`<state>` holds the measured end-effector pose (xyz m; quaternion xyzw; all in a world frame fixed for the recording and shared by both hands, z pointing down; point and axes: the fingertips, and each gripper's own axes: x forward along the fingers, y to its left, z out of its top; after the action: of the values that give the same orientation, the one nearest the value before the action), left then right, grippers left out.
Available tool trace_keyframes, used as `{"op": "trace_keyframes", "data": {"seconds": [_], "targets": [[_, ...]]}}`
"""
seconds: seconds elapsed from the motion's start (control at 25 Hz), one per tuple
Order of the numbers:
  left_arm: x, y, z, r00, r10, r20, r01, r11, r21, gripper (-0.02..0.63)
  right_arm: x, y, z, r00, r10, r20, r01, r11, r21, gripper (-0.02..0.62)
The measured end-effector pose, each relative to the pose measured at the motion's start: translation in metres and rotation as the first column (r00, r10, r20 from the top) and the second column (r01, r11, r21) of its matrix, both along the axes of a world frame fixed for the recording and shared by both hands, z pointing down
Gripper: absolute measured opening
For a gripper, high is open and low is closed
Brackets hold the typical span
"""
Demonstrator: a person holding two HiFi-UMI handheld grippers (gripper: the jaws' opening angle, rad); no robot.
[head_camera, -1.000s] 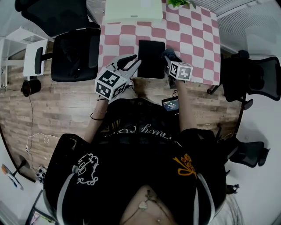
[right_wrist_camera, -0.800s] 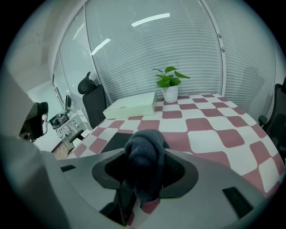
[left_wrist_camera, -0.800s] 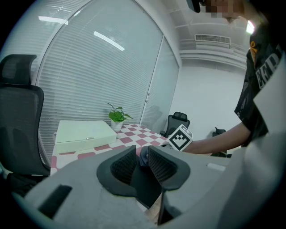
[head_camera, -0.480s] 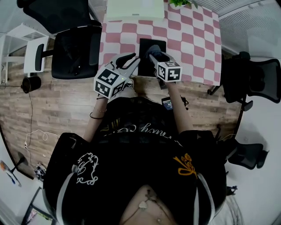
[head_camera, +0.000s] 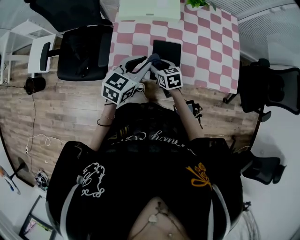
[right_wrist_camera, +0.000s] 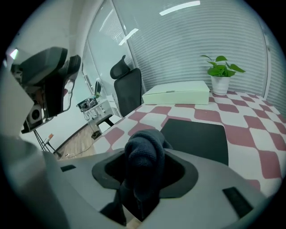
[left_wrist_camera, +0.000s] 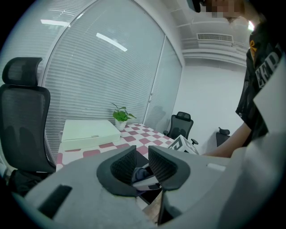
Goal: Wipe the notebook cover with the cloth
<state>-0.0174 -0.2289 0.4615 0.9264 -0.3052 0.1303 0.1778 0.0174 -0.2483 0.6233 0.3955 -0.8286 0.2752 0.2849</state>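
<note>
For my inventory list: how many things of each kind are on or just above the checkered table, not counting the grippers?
notebook: 1
cloth: 1
flat pale box: 1
potted plant: 1
Total: 4

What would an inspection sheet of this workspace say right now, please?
Surface: checkered table, pink and white.
Job's things: black notebook flat on it; dark cloth in right tool.
Clutter: pale flat box, potted plant at far edge.
Tools: left tool open, empty; right tool shut on dark cloth.
Cables: thin cable on wooden floor.
Surroundings: black office chairs, window blinds.
</note>
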Motion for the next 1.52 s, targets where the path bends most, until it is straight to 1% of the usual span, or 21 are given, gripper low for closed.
{"op": "trace_keyframes", "data": {"seconds": [0.16,0.32,0.52,0.8,1.0,1.12,1.2,1.28,1.4,1.52], "targets": [[0.002,0.002,0.002,1.0,0.006,0.004,-0.006,1.0,-0.003,0.08,0.018,0.001,-0.001,0.997,0.067,0.038,-0.066,0.998,-0.013,0.169],[0.008,0.004,0.001,1.0,0.022,0.003,-0.022,1.0,-0.002,0.08,0.044,0.002,0.0,0.992,0.122,0.037,-0.122,0.992,-0.009,0.169],[0.02,0.007,0.001,0.999,0.052,0.007,-0.052,0.999,-0.002,0.08,0.083,0.003,-0.001,0.978,0.207,0.037,-0.207,0.978,-0.009,0.169],[0.036,0.011,0.001,0.995,0.095,0.014,-0.095,0.995,-0.002,0.08,0.129,0.006,-0.002,0.95,0.311,0.028,-0.311,0.951,-0.006,0.17],[0.042,0.014,0.002,0.994,0.106,0.018,-0.106,0.994,-0.002,0.08,0.158,0.013,0.001,0.919,0.394,0.022,-0.393,0.919,-0.025,0.169],[0.043,0.013,0.003,0.994,0.103,0.02,-0.103,0.995,-0.004,0.08,0.168,0.014,-0.001,0.903,0.43,0.021,-0.429,0.903,-0.033,0.169],[0.042,0.013,0.004,0.995,0.095,0.019,-0.095,0.995,-0.006,0.08,0.168,0.012,-0.01,0.899,0.437,0.035,-0.436,0.9,-0.022,0.169],[0.039,0.014,0.004,0.997,0.081,0.019,-0.081,0.997,-0.007,0.08,0.159,0.009,-0.024,0.905,0.42,0.067,-0.421,0.907,-0.004,0.169],[0.033,0.013,0.005,0.998,0.058,0.02,-0.057,0.998,-0.008,0.08,0.127,0.005,-0.04,0.933,0.344,0.107,-0.348,0.937,0.021,0.169],[0.027,0.011,0.005,0.999,0.034,0.019,-0.034,0.999,-0.008,0.08,0.082,0.008,-0.047,0.966,0.227,0.122,-0.232,0.972,0.028,0.169]]}}
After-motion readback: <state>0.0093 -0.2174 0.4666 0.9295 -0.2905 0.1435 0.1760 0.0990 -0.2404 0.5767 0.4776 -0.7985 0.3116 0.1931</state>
